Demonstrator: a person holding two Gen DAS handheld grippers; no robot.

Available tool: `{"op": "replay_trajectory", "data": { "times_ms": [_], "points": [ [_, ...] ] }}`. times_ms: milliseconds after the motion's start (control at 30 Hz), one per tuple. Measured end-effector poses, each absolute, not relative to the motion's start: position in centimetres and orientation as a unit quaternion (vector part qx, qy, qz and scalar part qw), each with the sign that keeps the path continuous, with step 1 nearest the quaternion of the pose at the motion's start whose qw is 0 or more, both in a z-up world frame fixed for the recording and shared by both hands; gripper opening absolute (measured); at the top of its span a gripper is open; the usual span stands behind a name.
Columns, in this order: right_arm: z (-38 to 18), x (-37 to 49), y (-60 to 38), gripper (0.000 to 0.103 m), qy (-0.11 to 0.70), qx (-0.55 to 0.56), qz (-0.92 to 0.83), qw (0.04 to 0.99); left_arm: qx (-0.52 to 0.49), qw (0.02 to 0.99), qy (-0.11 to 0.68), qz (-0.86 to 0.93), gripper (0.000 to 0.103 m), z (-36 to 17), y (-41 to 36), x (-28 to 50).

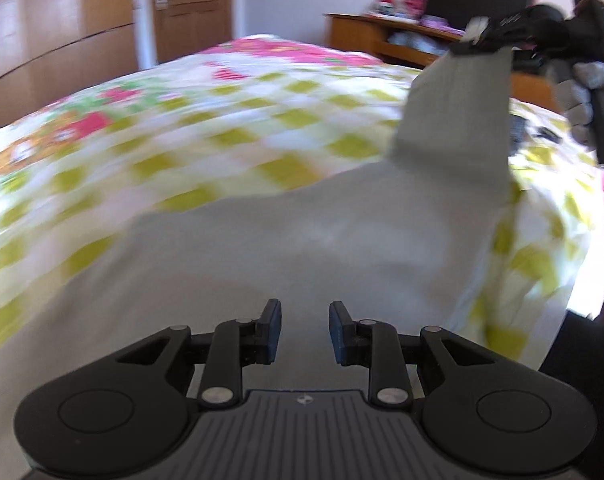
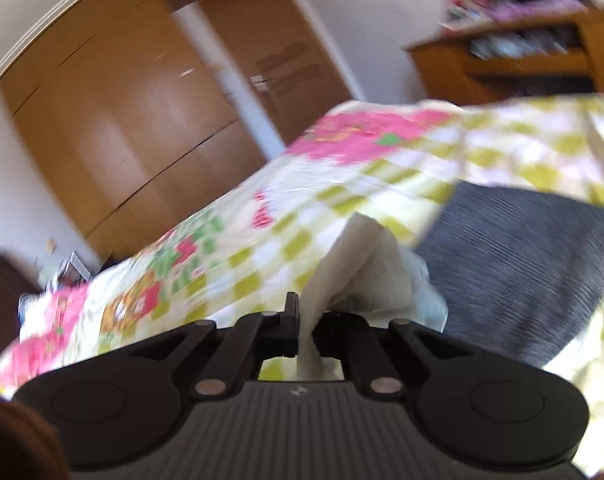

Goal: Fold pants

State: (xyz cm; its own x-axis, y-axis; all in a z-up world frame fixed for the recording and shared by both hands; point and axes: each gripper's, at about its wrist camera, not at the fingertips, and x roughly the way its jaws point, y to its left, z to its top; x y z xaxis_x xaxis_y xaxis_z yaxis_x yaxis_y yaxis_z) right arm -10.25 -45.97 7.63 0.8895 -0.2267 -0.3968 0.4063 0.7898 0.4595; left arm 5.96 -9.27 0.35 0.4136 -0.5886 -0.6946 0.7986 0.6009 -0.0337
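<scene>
Right claw (image 2: 308, 330) pinches pale pants (image 1: 302, 232) over checkered bedspread (image 1: 141, 128).

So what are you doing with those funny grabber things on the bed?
A person is folding pale pants on a flowery bedspread. The right tongs are pinched shut on a bit of the cloth and hold that end up off the bed. The left tongs hang over the pants, jaws apart, holding nothing.

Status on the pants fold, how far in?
Early. Done: the right gripper has clamped an edge of the pale pants and holds it raised off the bedspread. In hand: left gripper is empty, jaws apart over the cloth. Left: no finished fold shows; most of the pants lie spread out.
</scene>
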Motion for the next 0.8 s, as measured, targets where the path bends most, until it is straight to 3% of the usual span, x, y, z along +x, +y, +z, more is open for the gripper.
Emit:
{"op": "replay_trajectory", "data": {
  "times_ms": [267, 500, 800],
  "points": [
    [9.3, -0.5, -24.6, 0.004, 0.217, 0.047, 0.034, 0.974, 0.112, 0.884, 0.343, -0.296, 0.040, 1.1, 4.4, 5.9],
    [-0.4, 1.5, -5.8, 0.004, 0.306, -0.152, 0.187, 0.921, 0.047, 0.900, 0.354, -0.251, 0.040, -0.7, 10.2, 4.7],
    [-0.9, 1.6, -4.1, 0.008, 0.327, -0.181, 0.171, 0.912, 0.002, 0.905, 0.335, -0.262, 0.040, -1.5, 13.0, 4.2]
  ]
}}
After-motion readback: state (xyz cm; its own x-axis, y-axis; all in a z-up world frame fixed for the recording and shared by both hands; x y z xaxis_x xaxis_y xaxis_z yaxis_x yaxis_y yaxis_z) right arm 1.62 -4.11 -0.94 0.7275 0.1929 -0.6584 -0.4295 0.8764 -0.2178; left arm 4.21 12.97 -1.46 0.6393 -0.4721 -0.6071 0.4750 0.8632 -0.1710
